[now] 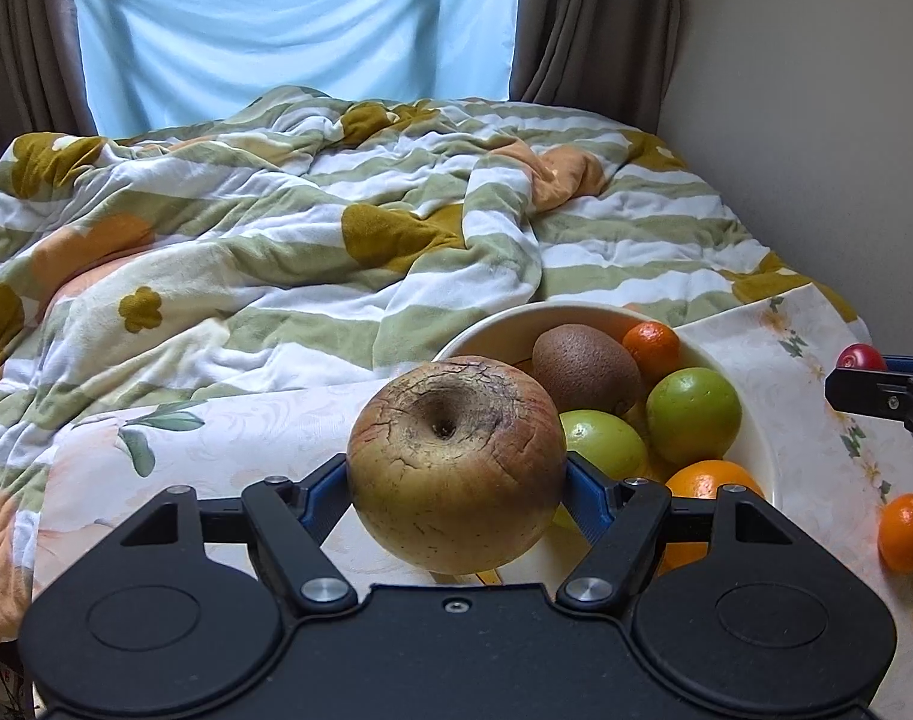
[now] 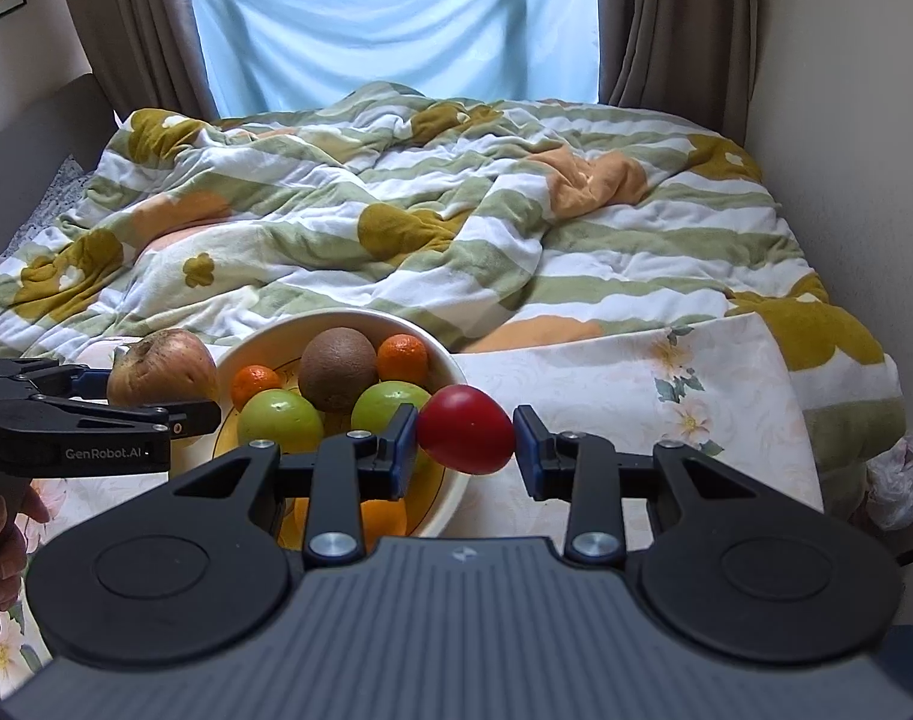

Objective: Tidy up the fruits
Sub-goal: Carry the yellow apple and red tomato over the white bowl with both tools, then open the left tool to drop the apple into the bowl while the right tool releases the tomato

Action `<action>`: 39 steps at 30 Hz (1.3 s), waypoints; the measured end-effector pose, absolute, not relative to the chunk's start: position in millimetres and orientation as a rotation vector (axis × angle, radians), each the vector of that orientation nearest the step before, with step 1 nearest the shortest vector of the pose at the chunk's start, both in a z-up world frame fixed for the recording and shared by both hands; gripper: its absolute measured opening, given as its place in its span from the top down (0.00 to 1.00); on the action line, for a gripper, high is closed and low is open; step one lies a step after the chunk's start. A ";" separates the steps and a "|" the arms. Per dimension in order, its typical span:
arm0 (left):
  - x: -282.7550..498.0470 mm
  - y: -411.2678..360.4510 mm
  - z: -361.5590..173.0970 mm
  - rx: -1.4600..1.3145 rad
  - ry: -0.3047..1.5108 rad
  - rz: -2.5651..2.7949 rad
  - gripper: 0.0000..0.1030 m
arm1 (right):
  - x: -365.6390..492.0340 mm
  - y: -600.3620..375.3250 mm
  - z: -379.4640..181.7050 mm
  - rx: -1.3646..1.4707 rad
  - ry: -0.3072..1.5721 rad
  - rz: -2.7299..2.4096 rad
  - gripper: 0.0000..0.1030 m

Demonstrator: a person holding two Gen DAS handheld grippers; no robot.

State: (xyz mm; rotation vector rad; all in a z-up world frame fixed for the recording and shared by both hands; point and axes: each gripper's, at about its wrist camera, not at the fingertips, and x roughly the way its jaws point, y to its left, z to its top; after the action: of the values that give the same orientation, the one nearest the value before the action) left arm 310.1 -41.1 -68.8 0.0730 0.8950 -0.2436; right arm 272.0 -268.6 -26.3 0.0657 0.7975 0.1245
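left gripper (image 1: 456, 480) pinching big wrinkly apple (image 1: 455, 462), held just left of bowl (image 1: 756, 450). right gripper (image 2: 465, 438) pads touching both sides of red fruit (image 2: 465, 429), over bowl's right rim. bowl has kiwi (image 2: 338, 367), two green fruits, few oranges. one mandarin (image 1: 906, 531) loose on floral cloth (image 1: 246, 444), right of bowl. rumpled striped blanket (image 1: 276, 228) behind.

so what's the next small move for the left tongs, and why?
Probably carry the apple a little to the right, over the bowl, before lowering. The left tongs grip it, and it hangs at the bowl's near-left rim, not yet above the fruit. The right tongs hold a red fruit by the opposite side.
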 end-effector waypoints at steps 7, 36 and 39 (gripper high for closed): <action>304.9 -38.8 -59.5 0.083 0.843 -0.251 0.00 | 277.3 -263.5 -31.7 0.074 0.811 0.134 0.52; 241.5 8.9 -21.2 -0.019 0.815 -0.189 0.00 | 314.5 -200.6 -38.0 0.004 0.825 0.278 0.52; 241.1 11.7 -22.9 -0.018 0.825 -0.192 0.00 | 320.7 -197.3 -46.3 -0.009 0.840 0.273 0.52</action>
State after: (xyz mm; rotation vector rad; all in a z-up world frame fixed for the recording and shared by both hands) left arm 241.1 11.7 -22.9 -0.0178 0.8246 -0.1925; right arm 320.7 -197.3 -46.3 -0.0094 0.8398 0.2732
